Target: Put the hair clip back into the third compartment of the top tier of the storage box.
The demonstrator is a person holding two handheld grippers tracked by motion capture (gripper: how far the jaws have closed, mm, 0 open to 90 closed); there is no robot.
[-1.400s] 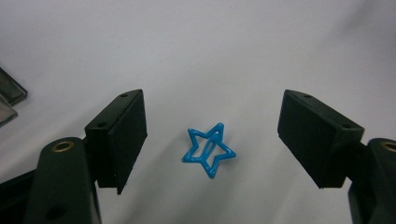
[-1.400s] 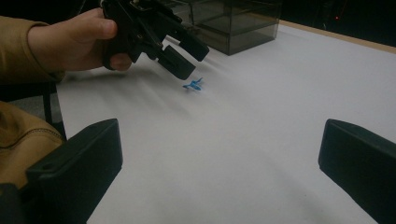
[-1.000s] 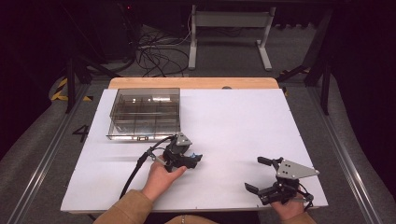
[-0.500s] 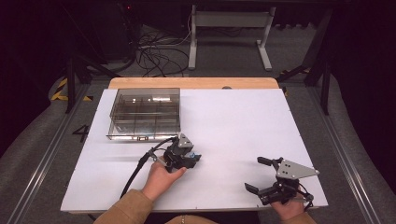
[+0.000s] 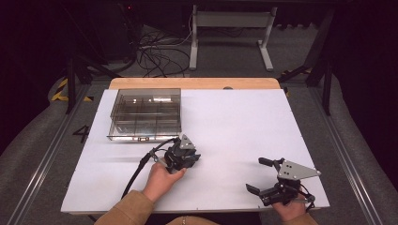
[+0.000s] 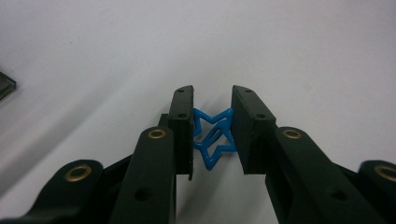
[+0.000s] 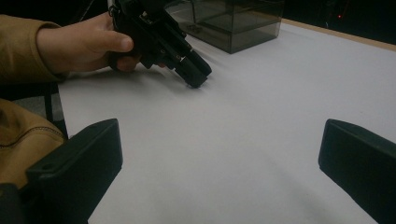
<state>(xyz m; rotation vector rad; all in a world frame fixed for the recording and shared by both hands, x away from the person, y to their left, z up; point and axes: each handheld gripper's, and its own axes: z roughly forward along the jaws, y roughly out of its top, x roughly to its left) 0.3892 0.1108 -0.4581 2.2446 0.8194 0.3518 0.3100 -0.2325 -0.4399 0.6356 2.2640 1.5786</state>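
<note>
High view, surface: white rectangular surface (image 5: 244, 126) with a wooden strip along its far edge.
Item held: small blue star-shaped wire clip (image 6: 212, 137), lying on the surface toward the near-left area, between the jaws.
Left tool (image 6: 212, 114): jaws nearly closed, pads touching the clip on both sides, tips angled down to the surface; judged a pinch meant to lift so thin a piece.
Right tool (image 5: 259, 176): jaws spread wide, holding nothing, parked by the near-right corner, apparently kept out of the way.
Container: smoked clear plastic compartment box (image 5: 146, 113), at the far-left corner, just beyond the left tool; likely destination for the clip.
</note>
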